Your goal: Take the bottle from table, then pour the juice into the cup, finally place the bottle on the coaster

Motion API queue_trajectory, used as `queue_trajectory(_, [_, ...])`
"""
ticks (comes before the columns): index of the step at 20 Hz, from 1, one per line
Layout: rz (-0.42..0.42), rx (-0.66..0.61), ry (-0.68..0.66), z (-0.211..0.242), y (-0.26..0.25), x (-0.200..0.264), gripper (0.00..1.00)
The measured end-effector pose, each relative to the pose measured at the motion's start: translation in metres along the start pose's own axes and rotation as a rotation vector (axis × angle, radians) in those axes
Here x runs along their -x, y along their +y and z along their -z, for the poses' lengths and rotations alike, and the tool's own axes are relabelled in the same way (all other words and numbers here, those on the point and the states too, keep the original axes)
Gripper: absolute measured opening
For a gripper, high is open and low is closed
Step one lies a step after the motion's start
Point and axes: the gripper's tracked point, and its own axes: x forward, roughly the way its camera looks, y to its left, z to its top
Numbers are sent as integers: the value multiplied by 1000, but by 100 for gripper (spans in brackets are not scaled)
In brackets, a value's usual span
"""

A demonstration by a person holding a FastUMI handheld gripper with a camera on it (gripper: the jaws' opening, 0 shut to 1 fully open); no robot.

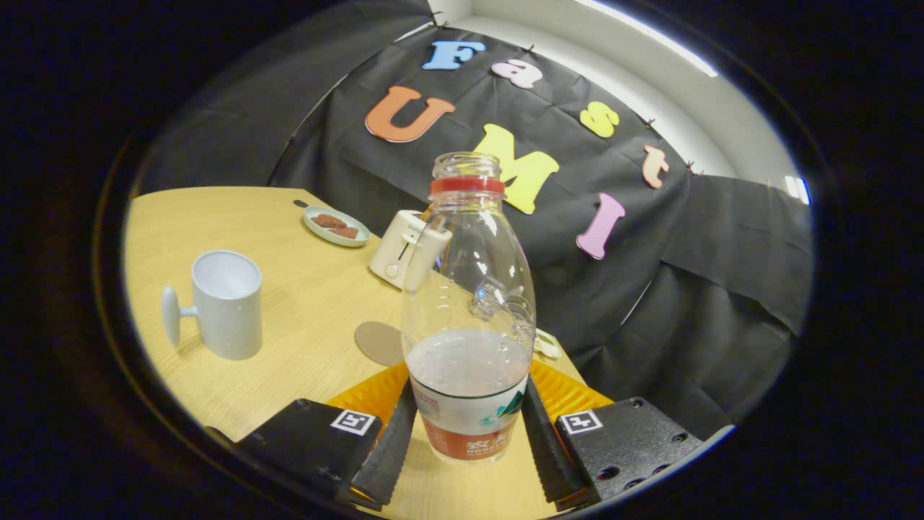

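Clear juice bottle (468,310) has no cap — our tongs (468,440) squeeze it, so tipping early could spill before the cup (225,303).

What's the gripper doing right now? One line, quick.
Gripper: shut on the bottle, a finger pressed to each side of its label; the bottle is upright and uncapped, part full.
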Motion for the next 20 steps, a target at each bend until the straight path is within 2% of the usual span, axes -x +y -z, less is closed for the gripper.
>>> queue_trajectory(11, [34, 330, -18, -22, 27, 7, 78])
queue_trajectory(20, [118, 709, -65, -36, 40, 13, 78])
